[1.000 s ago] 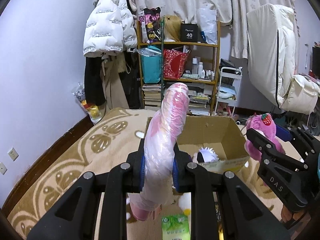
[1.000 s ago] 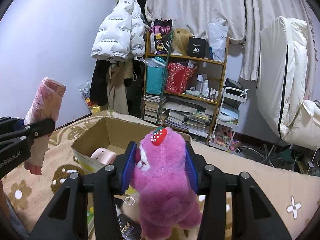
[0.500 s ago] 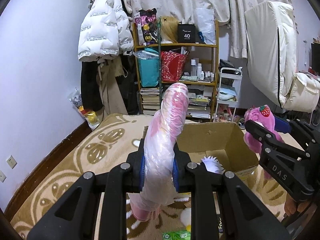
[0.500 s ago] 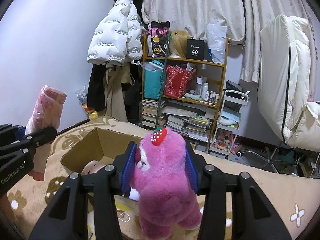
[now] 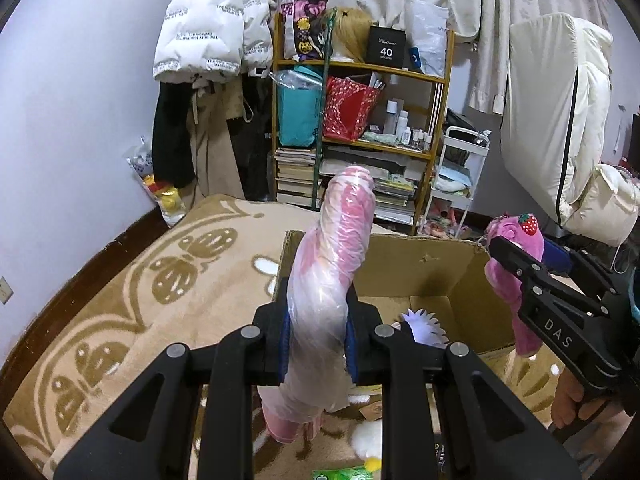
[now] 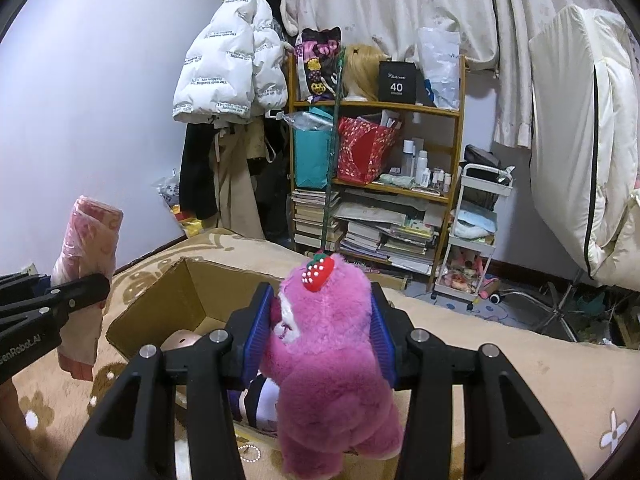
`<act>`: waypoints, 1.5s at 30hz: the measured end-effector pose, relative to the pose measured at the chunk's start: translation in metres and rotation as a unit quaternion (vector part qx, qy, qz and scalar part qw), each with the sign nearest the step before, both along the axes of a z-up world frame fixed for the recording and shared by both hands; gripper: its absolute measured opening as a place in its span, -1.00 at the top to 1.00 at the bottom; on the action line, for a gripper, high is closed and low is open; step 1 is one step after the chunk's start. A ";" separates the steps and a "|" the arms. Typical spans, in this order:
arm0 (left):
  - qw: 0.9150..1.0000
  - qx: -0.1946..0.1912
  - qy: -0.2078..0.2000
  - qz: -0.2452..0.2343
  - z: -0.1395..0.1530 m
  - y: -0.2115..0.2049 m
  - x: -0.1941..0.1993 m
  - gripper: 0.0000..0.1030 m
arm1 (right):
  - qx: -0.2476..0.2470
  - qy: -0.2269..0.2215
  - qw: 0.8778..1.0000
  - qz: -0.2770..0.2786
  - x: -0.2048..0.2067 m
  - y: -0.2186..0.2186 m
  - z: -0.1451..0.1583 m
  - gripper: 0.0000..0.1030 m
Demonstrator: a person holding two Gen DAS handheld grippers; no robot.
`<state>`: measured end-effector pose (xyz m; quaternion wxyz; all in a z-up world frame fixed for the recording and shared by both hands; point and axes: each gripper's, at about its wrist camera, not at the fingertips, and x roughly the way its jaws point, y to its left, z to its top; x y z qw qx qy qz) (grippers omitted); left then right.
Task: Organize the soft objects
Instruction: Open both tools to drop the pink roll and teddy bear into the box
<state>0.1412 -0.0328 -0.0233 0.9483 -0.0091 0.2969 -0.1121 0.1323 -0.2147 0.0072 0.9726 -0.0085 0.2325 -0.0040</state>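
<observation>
My left gripper [image 5: 318, 334] is shut on a long pink soft roll wrapped in clear plastic [image 5: 340, 264], held upright at the near left corner of an open cardboard box [image 5: 416, 268]. The roll also shows at the left of the right wrist view [image 6: 90, 276]. My right gripper [image 6: 322, 334] is shut on a magenta plush bear with a strawberry on its head [image 6: 332, 364], held over the box's near right side [image 6: 192, 292]. The bear hangs from that gripper in the left wrist view too [image 5: 516, 264]. Inside the box lie a white spiky plush [image 5: 422, 326] and a pink rounded toy [image 6: 180, 340].
The box sits on a beige patterned blanket [image 5: 160, 292]. A small white plush [image 5: 368, 438] and a green packet [image 5: 340, 472] lie in front of the box. A cluttered shelf [image 5: 360, 132], hanging coats [image 5: 212, 28] and a white cart [image 6: 476, 232] stand behind.
Both grippers have moved forward toward the box with their loads. The box now looks closer and lower in both views. Neither grip has changed.
</observation>
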 end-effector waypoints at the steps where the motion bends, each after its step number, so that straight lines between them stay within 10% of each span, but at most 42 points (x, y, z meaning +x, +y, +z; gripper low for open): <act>1: 1.000 -0.003 0.004 -0.001 -0.001 0.001 0.002 0.61 | 0.004 0.003 1.000 -0.001 0.002 -0.002 -0.002 0.04; 19: 0.999 -0.008 0.043 -0.016 -0.018 -0.011 0.023 0.57 | 0.058 0.018 0.998 0.012 0.009 -0.018 -0.019 0.02; 30: 0.998 0.003 0.055 -0.005 -0.020 -0.009 0.022 0.02 | 0.076 0.034 0.996 0.014 0.012 -0.023 -0.020 -0.03; 45: 0.997 0.015 0.071 0.017 -0.021 0.000 0.020 -0.24 | 0.106 0.059 0.992 0.016 0.016 -0.031 -0.028 -0.25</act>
